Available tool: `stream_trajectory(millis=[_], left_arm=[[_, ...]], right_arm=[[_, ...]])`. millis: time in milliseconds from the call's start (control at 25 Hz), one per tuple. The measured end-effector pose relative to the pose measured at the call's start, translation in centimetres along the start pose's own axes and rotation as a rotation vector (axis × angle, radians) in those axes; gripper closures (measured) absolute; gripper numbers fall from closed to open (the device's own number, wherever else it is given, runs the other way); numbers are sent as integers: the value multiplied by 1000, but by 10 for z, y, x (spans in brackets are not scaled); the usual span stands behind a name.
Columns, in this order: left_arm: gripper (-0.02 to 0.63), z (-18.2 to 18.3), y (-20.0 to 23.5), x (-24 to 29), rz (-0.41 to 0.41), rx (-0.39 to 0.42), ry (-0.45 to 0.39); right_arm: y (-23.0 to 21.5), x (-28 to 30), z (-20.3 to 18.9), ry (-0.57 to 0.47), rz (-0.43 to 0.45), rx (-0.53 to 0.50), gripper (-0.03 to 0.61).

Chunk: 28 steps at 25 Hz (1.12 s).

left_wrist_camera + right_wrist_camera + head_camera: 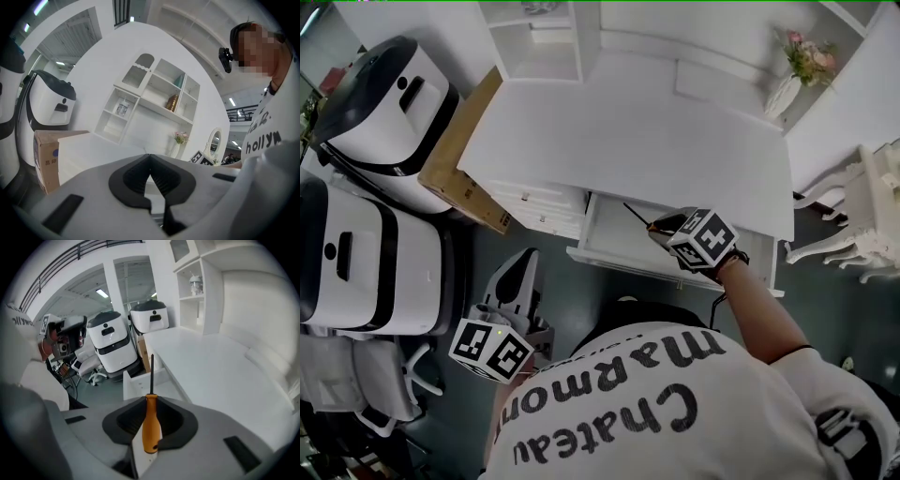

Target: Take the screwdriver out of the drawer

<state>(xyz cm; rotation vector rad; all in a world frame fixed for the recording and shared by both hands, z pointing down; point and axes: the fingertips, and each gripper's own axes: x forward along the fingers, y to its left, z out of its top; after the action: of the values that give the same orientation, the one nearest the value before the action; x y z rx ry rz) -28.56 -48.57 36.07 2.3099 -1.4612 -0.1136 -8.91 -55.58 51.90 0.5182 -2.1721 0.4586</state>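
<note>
The screwdriver (151, 425) has an orange handle and a thin black shaft (151, 373). My right gripper (151, 400) is shut on the handle, and the shaft sticks out past the jaw tips. In the head view this gripper (659, 227) hangs above the open white drawer (609, 234) of the white desk (656, 141), with the screwdriver (636, 214) pointing up-left. My left gripper (523, 258) is low at the left, away from the drawer. Its jaws meet at the tips with nothing between them (149, 155).
Two white-and-black machines (384, 103) and a cardboard box (464, 155) stand left of the desk. A shelf unit (539, 37) rises at the back, with a vase of flowers (802, 66) on the far right. A white chair (872, 206) is on the right.
</note>
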Motion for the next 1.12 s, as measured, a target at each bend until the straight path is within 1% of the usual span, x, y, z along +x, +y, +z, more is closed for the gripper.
stream_trajectory(millis=[120,280,560,800,960,1120], left_arm=[[591,4,-6,-6,-27,12,-8],[591,4,-16,-16,-62,25,-11],[591,6,-39,-29,-120,51,-19],[591,10,-58,-47,-155,55,-47],[591,15,-66,-65,-159,50,-69],[591,17,-73,-83,-165,63,-87]], right_arm=[[5,-23,28,-128,-35,52,496],[21,-53,64,-301,-54,114,497],[54,-100,102,-505,-104,131,497],[84,-139,113,-640,-144,160,497],[108,-157,113,-720,-169,178,496],[132,-170,109,-781,-195,196,495]])
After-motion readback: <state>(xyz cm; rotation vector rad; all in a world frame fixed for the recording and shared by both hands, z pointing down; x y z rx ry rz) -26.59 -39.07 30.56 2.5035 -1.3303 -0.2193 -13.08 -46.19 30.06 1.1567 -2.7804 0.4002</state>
